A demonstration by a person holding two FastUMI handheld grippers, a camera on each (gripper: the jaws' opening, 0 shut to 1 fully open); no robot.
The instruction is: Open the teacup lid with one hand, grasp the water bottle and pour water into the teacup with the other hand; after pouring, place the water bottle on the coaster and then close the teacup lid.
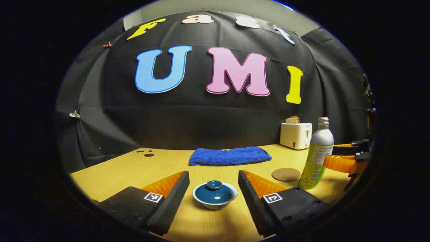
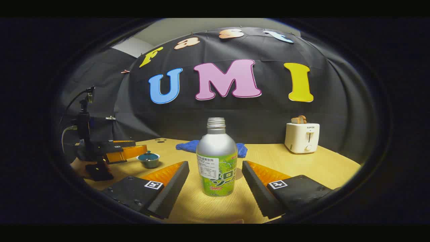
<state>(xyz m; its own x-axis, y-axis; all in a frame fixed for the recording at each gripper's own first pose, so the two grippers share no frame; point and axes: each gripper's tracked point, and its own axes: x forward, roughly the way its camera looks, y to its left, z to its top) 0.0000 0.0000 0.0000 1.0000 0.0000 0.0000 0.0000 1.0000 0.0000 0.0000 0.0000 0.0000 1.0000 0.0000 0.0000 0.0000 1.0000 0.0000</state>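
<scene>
My left gripper [image 1: 214,188] stands released astride the lidded teacup [image 1: 215,195]; my right gripper [image 2: 214,179], also released, brackets the upright water bottle [image 2: 216,161]. I should centre on the lid knob [image 1: 214,184] before clamping.

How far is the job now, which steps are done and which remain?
Nothing looks done yet: the lid sits on the teacup and the coaster is bare. In hand: the left hand-held gripper frames the teacup, open; the right hand-held gripper frames the upright water bottle, open. Left: lifting, pouring, placing, closing.
</scene>
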